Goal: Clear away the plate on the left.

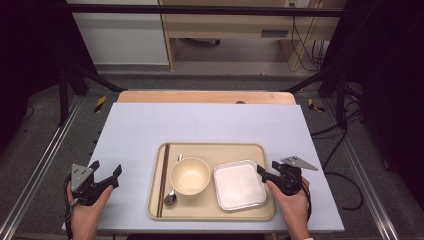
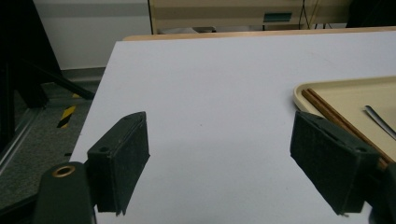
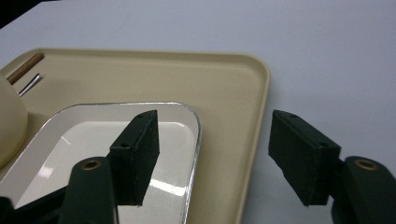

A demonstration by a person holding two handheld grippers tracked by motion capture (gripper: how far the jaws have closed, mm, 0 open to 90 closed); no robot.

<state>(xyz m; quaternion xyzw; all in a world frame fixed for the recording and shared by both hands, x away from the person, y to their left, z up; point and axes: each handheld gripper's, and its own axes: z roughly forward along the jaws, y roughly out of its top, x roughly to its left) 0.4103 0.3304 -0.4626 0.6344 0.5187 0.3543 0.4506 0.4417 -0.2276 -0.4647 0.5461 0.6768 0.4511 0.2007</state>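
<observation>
The left claw (image 1: pixel 110 175) hovers with jaws apart above the bare worktop (image 1: pixel 135 135), just left of the tray (image 1: pixel 210 212). Chopsticks (image 1: pixel 163 180), spoon (image 1: pixel 171 197), bowl (image 1: pixel 190 176) and square dish (image 1: pixel 239 186) fill it. The right claw (image 1: pixel 266 172), jaws apart, straddles the dish's right rim.

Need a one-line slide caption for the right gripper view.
Open right gripper straddling the near right edges of the square white dish and beige tray.
</observation>
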